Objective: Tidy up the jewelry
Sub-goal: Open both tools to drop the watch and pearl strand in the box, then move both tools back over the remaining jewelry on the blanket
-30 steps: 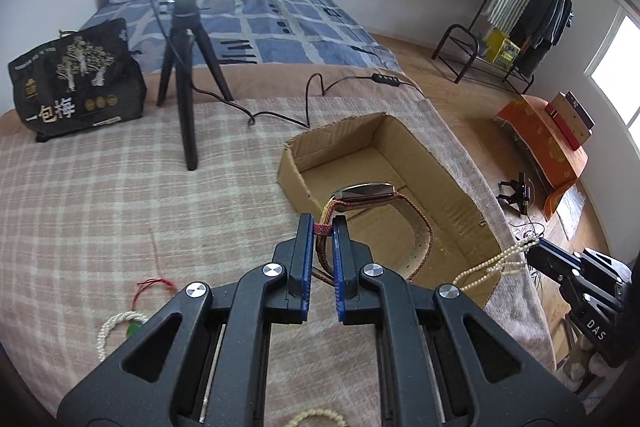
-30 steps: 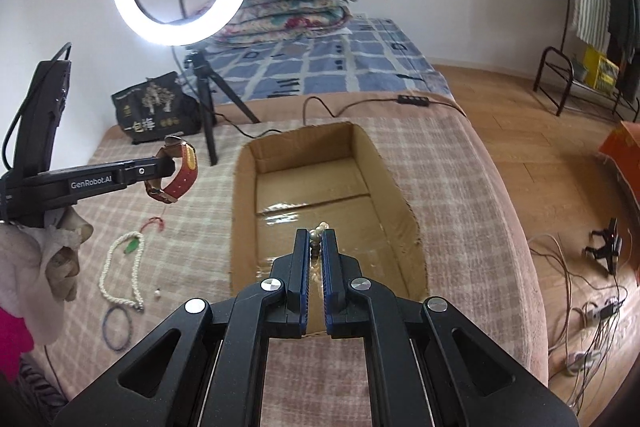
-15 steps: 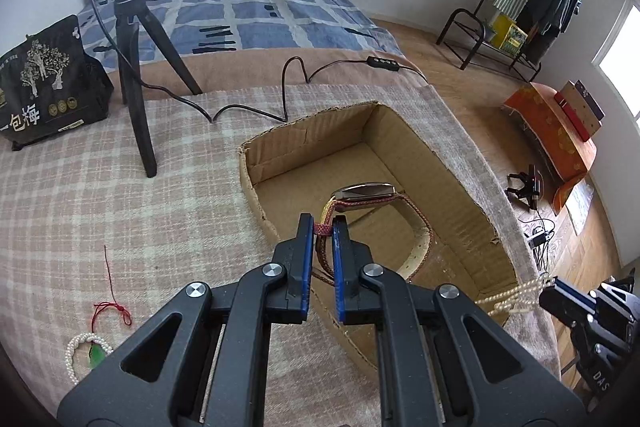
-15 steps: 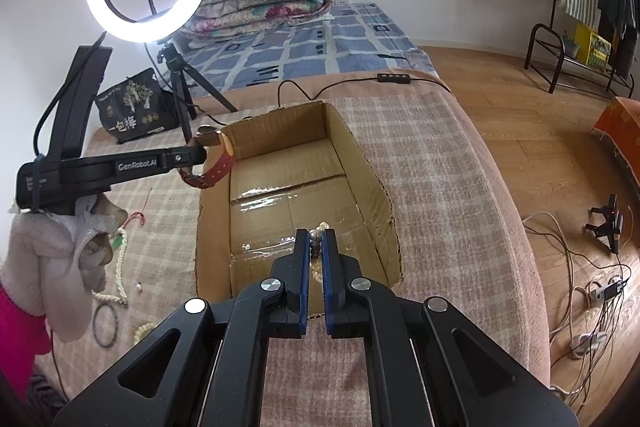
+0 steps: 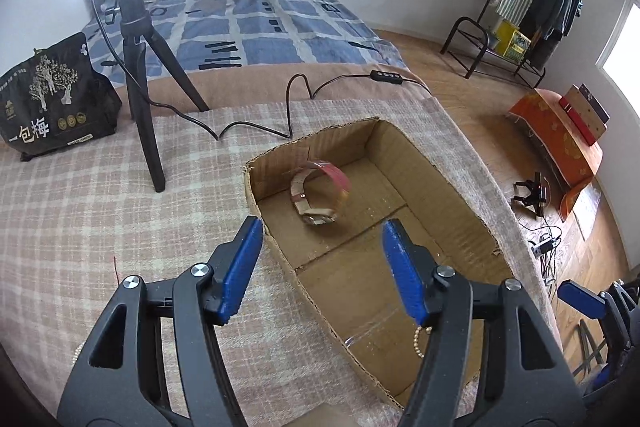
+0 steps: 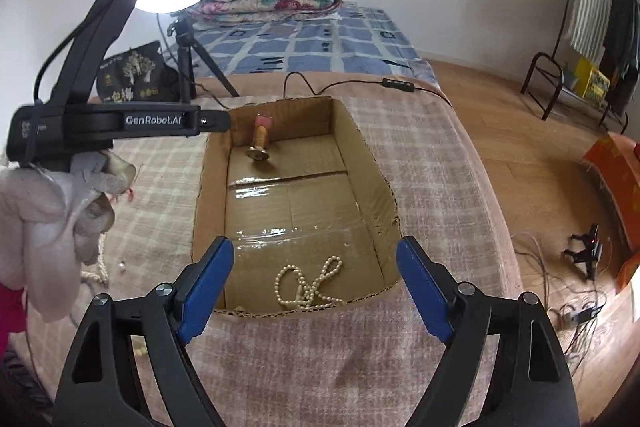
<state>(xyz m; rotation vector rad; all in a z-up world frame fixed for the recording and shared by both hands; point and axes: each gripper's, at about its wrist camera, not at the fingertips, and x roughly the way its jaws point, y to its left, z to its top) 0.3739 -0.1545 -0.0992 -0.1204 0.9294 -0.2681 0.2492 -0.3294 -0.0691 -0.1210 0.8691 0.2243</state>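
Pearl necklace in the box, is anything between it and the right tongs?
Nothing visible. The pearl necklace lies loose on the cardboard box floor, just past the near wall, and the open right tongs hang above it with empty jaws.

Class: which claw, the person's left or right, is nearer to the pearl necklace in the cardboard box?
Right. The right claw hangs open just above the pearl necklace at the box's near end; the left claw is open toward the watch.

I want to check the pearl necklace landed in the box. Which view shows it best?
The right wrist view: the whole pearl necklace lies looped on the cardboard box floor. The left wrist view shows only a few beads beside its gripper finger.
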